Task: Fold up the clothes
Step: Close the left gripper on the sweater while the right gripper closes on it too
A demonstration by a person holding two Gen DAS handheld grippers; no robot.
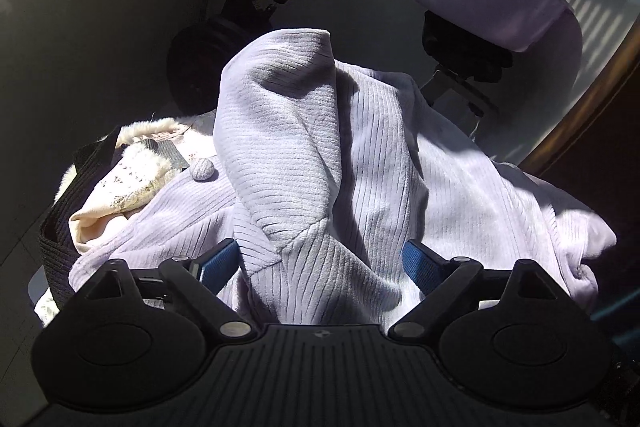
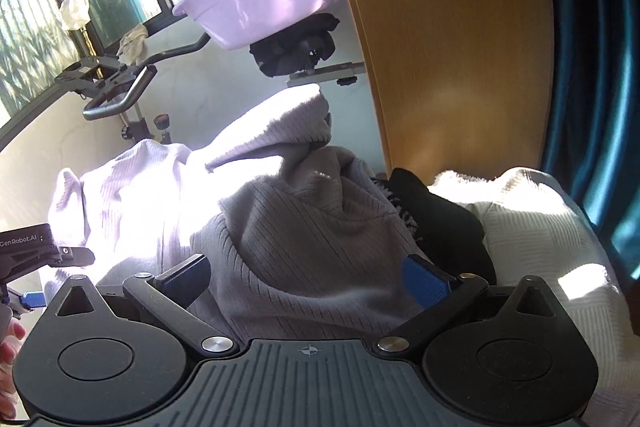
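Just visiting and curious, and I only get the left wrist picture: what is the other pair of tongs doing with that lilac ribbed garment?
Observer: In the right wrist view, the right tongs are open, with the lilac ribbed garment bunched between their fingers.
Operator: Is anything on the exercise bike besides the basin?
Observer: Yes, a pale cloth is draped over its handlebar.
Operator: And what is off to the right?
Observer: A shiny teal curtain hangs beyond the wooden panel.
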